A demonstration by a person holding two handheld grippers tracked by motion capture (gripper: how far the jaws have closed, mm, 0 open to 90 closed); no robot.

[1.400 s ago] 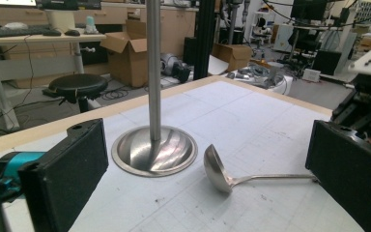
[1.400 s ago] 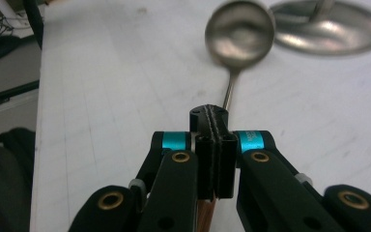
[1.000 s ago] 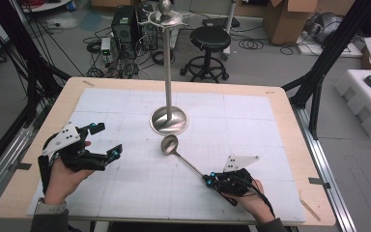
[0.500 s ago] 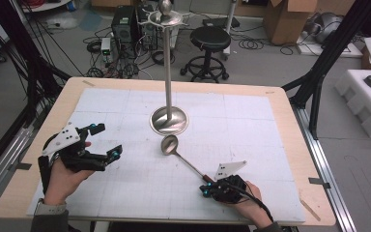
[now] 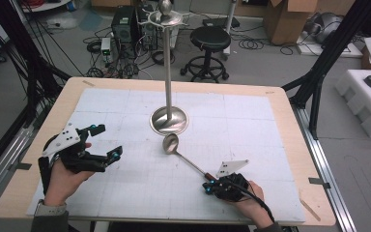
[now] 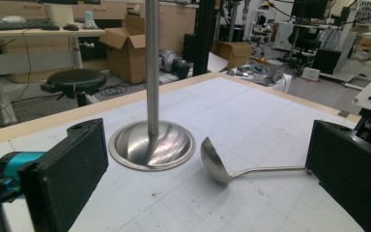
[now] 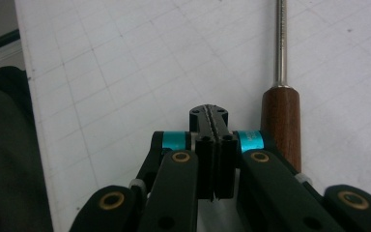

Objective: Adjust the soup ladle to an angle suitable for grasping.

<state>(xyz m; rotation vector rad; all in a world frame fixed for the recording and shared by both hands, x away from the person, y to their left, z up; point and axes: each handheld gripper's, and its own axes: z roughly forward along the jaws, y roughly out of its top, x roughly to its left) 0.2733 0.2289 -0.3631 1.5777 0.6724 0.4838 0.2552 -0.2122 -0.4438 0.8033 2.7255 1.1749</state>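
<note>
A wooden bench [image 5: 290, 121] carries a white gridded mat [image 5: 125, 193] that covers most of its top, with bare wood showing as a border all round. Beyond the far edge the room is a workshop floor with a black round stool [image 5: 208, 41], computer boxes and loose cables [image 5: 125, 29], a cardboard box [image 5: 290, 19] and, at the right, white foam blocks [image 5: 362, 96]. Black frame struts stand at both sides of the bench.

Near the middle of the mat stands a steel stand [image 5: 168, 72], an upright pole on a round dished base [image 6: 151, 145] with a small hooked crown at its top. Just beside the base, on the near side, lies a steel ladle [image 5: 183, 157]: its bowl [image 6: 212, 162] rests close to the base without touching it, and its thin shaft runs diagonally towards the person's right, ending in a brown wooden handle [image 7: 281, 125].

The left gripper [image 5: 101, 141] is held above the left part of the mat, its fingers [image 6: 65, 174] spread wide apart and holding nothing, with stand and ladle visible between them in the left gripper view. The right gripper [image 5: 208, 186] sits low at the handle end of the ladle; its fingers [image 7: 205, 121] are pressed together with nothing between them, and the wooden handle lies just beside them, outside the grip
</note>
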